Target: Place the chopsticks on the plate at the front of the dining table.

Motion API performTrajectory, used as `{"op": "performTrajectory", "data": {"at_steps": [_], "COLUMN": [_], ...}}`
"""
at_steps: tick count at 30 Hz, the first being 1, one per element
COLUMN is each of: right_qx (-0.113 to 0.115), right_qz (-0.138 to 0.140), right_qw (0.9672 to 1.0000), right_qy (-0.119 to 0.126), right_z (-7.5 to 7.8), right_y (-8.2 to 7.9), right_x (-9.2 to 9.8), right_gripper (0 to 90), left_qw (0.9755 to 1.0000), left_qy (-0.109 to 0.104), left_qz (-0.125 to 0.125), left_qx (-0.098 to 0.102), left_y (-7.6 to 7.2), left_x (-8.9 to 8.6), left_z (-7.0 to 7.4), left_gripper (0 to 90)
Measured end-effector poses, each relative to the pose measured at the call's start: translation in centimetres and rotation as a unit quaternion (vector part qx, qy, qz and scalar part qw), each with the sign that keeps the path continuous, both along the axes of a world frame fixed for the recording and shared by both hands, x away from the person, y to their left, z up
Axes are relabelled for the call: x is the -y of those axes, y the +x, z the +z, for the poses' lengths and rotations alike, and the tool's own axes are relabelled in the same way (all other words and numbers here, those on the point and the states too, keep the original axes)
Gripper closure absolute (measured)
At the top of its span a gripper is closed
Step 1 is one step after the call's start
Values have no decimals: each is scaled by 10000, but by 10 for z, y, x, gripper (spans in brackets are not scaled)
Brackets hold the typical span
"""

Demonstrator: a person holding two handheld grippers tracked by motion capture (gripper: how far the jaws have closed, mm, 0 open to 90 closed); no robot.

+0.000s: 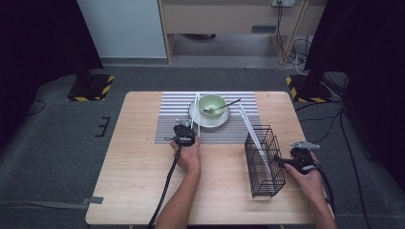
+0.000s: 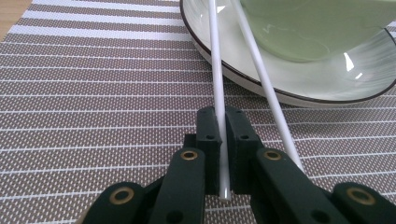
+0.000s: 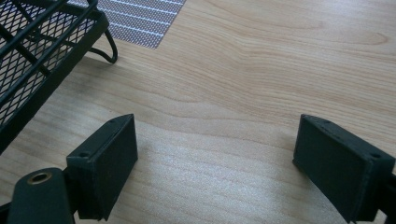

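left gripper (image 2: pixel 223 140): clamped tight on one white chopstick (image 2: pixel 217 84), pinched near its near end, sitting on the striped mat (image 2: pixel 93 93) just near-left of the plate (image 2: pixel 327 88)
held chopstick: runs from the jaws away toward the far side, crossing over the plate rim, lower end poking out just past the pads
second chopstick (image 2: pixel 268 88): right beside the held one, loose, leaning across the plate rim too, not in the jaws
bowl (image 1: pixel 211 103): green, on the plate, far-middle of the mat, spoon (image 1: pixel 222 107) resting in it
right gripper (image 3: pixel 215 163): jaws spread wide, nothing between them, just bare table (image 3: pixel 261 70) underneath, hanging out at the near right
rack (image 1: pixel 264 160): black wire basket, just left of the right gripper, one more white stick (image 1: pixel 252 131) leaning in it
hands: both in from the near edge, well apart
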State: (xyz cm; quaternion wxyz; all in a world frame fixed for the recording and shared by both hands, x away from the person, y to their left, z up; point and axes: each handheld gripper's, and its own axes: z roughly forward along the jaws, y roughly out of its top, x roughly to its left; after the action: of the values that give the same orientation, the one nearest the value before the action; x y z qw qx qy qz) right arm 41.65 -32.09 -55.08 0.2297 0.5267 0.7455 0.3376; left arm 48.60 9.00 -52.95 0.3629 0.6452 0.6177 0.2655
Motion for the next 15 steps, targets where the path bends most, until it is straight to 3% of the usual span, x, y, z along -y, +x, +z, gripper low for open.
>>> {"op": "performTrajectory", "data": {"at_steps": [15], "right_qx": [0], "right_qz": [-1], "right_qw": [10000], "right_qy": [-1], "right_z": [0], "right_y": [0], "right_x": [0], "right_gripper": [135], "left_qw": [10000], "left_qy": [-30], "left_qz": [-54], "left_qx": [-6], "left_y": [2], "left_x": [3], "left_z": [-2], "left_gripper": [834]}}
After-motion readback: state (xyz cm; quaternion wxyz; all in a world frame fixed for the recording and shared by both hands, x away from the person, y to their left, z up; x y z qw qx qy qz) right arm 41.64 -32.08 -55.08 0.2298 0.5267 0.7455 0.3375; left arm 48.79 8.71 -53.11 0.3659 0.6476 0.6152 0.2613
